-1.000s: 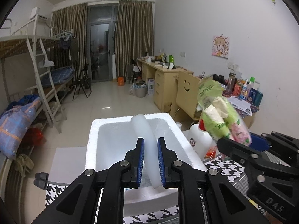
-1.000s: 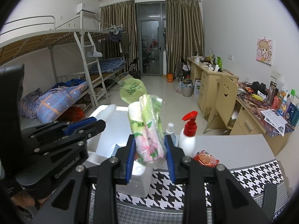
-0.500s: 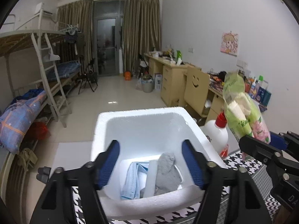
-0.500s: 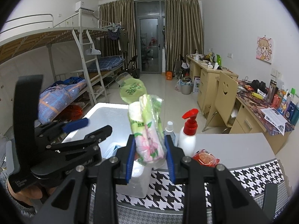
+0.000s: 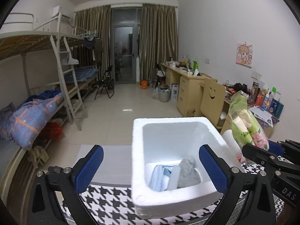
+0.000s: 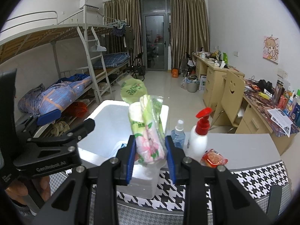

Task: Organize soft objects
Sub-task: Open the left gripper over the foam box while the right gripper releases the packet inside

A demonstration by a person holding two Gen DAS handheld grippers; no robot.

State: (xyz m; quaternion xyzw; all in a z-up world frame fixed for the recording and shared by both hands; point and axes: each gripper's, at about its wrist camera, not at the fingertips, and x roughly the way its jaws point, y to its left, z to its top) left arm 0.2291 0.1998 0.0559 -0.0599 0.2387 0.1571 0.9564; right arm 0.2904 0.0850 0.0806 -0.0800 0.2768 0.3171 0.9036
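Left wrist view: left gripper point(image 5: 151, 166), jaws just opened wide, nothing between the pads; it hangs over the near left part of the foam box point(image 5: 187, 203). Box stands on the houndstooth cloth point(image 5: 112, 196). Inside, on the bottom: blue mask point(image 5: 158, 176), white roll point(image 5: 173, 177), grey cloth point(image 5: 187, 172), lying side by side and touching.
Right wrist view: right gripper point(image 6: 151, 158) clamped on a tissue pack point(image 6: 147, 129), held upright above the box's near right corner. Beside the box on the table point(image 6: 243, 150): spray bottle point(image 6: 179, 134), pump bottle point(image 6: 199, 136), red packet point(image 6: 213, 157).
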